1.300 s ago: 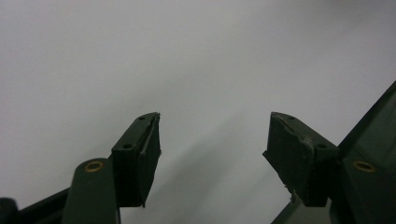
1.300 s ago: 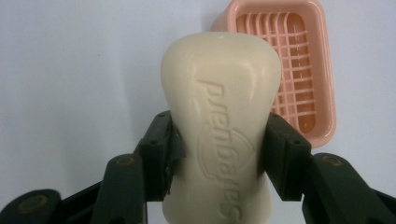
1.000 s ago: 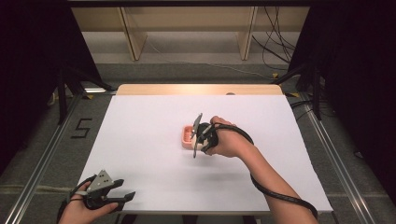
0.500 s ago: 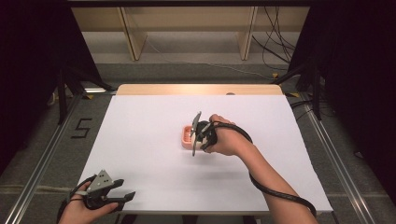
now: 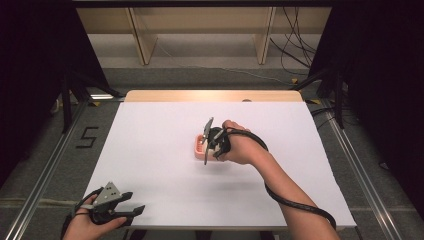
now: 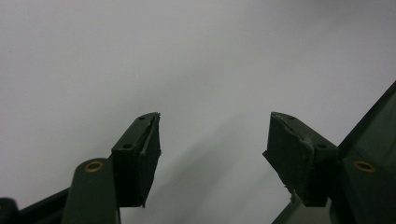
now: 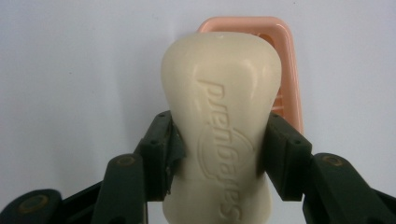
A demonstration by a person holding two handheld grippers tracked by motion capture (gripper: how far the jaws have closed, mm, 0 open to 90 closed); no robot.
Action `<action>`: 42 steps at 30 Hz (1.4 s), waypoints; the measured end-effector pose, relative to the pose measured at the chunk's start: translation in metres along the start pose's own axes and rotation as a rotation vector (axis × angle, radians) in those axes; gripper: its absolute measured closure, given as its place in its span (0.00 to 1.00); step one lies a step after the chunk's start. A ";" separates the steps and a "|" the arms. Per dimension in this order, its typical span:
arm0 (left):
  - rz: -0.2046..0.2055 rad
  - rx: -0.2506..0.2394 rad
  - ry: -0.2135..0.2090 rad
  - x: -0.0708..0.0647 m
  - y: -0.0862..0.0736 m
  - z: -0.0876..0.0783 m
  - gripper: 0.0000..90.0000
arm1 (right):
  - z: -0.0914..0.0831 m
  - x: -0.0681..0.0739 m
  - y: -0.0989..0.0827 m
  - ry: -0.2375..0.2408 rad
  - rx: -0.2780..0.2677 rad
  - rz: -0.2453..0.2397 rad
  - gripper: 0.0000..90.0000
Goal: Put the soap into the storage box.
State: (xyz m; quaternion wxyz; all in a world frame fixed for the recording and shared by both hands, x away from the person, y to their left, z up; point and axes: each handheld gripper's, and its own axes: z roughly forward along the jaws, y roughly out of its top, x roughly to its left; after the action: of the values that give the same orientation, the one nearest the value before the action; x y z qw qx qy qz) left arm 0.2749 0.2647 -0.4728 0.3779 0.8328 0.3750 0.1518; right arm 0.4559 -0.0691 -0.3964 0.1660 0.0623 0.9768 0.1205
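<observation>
White covering spreads over the desk (image 5: 150,150) across the middle of the high view, with a strip of bare wood along its far edge and pale wooden shelving standing beyond it at the top of the frame. Dark surroundings close in at the upper left and upper right, and black cables trail over the grey floor at the upper right. Near the centre of the desk sits a pink soap dish (image 5: 198,146), and just to its right the right gripper (image 5: 209,142) is held in a hand whose forearm runs down to the lower right of the frame, a black cable looping from it. In the right gripper view its fingers (image 7: 159,154) are clamped on both sides of a cream bar of soap (image 7: 222,112) with raised lettering; the bar stands up the middle of the frame, covering most of the pink soap dish (image 7: 289,60), whose rim shows at the top and right. Whether the bar touches the dish cannot be told. At the lower left of the high view the left gripper (image 5: 127,207) rests in a hand at the desk's near edge. In the left gripper view its fingers (image 6: 140,154) stand wide apart over plain white surface.
</observation>
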 end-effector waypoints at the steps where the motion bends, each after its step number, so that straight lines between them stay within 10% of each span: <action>1: -0.005 -0.001 -0.002 0.000 0.000 0.000 0.38 | 0.000 0.000 0.001 0.001 0.001 0.009 0.56; 42: -0.018 -0.011 -0.005 -0.002 0.000 0.000 0.38 | 0.006 -0.015 0.006 -0.022 0.016 0.084 0.56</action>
State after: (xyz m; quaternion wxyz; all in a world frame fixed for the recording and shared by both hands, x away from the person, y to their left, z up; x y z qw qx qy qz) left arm 0.2739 0.2635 -0.4730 0.3847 0.8276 0.3809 0.1482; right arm 0.4721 -0.0644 -0.3960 0.1711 0.1059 0.9723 0.1190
